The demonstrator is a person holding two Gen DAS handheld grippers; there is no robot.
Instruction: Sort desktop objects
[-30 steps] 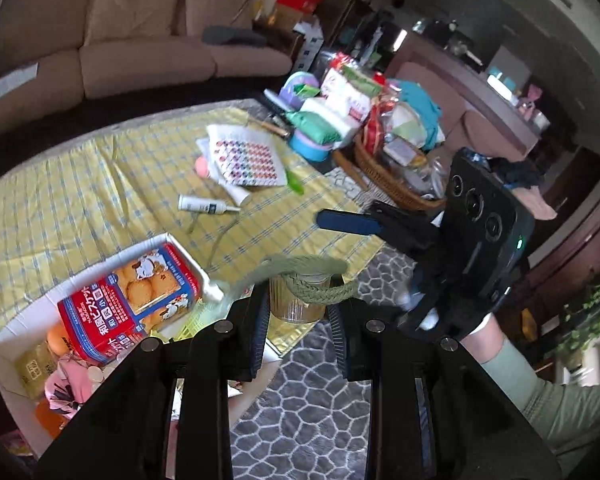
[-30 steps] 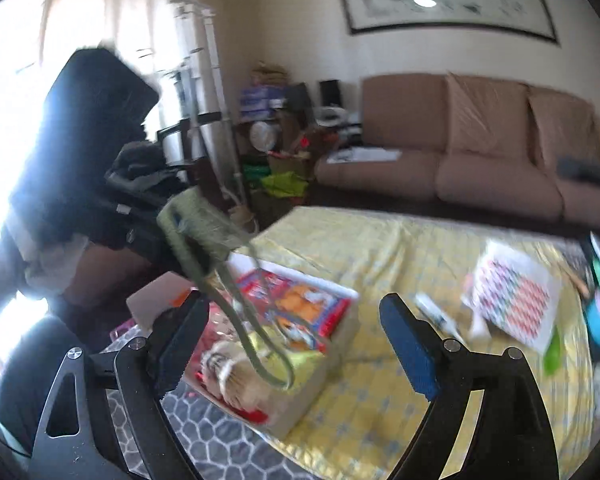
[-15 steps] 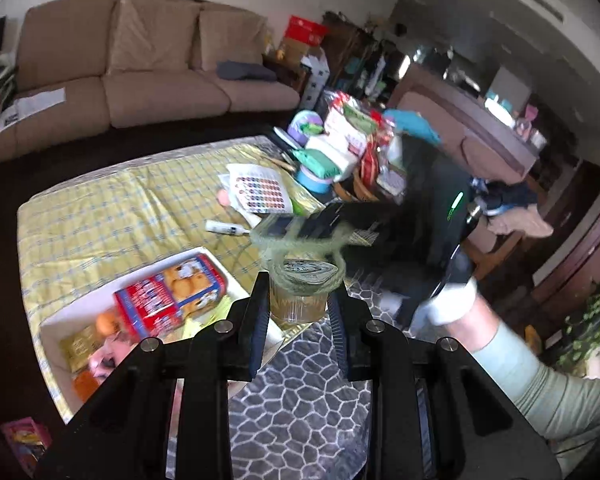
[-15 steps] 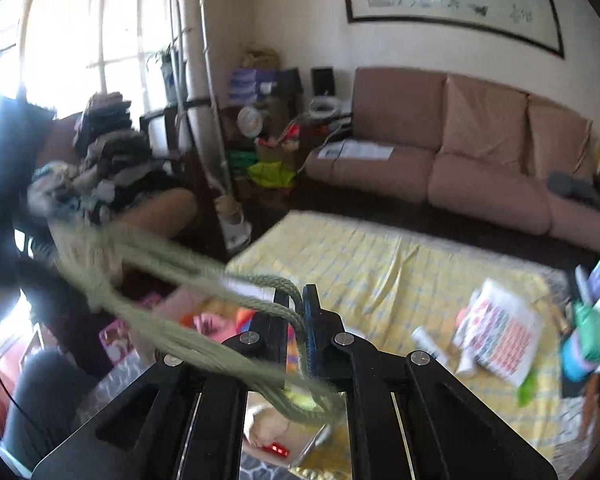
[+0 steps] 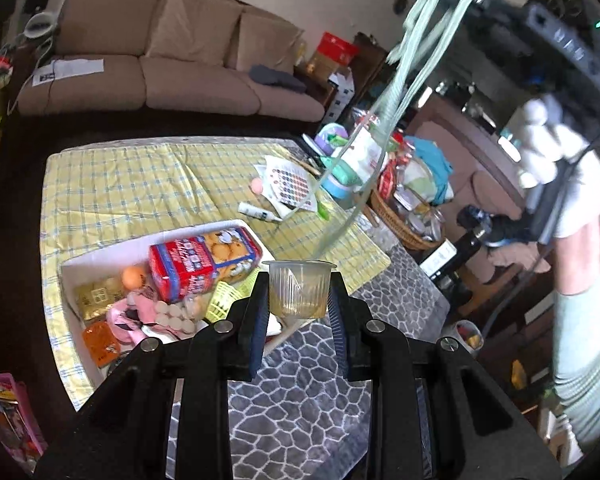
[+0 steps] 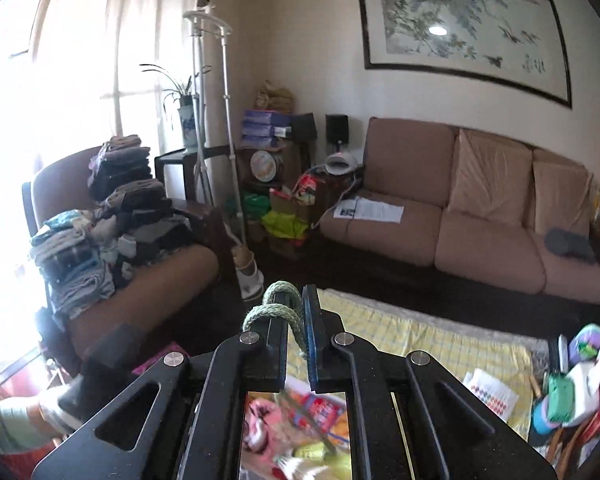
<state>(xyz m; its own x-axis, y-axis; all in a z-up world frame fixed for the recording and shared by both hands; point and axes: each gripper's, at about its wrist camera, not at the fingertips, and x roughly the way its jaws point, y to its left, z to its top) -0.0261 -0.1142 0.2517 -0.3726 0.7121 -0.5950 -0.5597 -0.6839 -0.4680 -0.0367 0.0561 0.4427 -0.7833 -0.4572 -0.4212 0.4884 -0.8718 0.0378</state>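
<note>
My left gripper (image 5: 299, 288) is shut on a clear plastic cup (image 5: 299, 288) and holds it above the table's near edge. My right gripper (image 6: 297, 312) is shut on a green braided rope (image 6: 279, 307). In the left wrist view the right gripper is raised high at the upper right, and the rope (image 5: 396, 92) hangs from it in blurred strands down to the cup. A white box (image 5: 100, 258) on the yellow checked cloth (image 5: 132, 184) holds a red biscuit pack (image 5: 202, 258), an orange ball and other small items.
A sticker sheet (image 5: 290, 182), a white tube (image 5: 258, 213) and a pink ball lie on the cloth. A wicker basket (image 5: 396, 216) and packaged goods crowd the table's right end. A dark bottle (image 5: 458, 246) stands beside it. Sofa (image 6: 460, 208) behind.
My right gripper has closed on the rope and lifted it high, pulling it up out of the cup. The left gripper has kept hold of the cup, which now looks empty.
</note>
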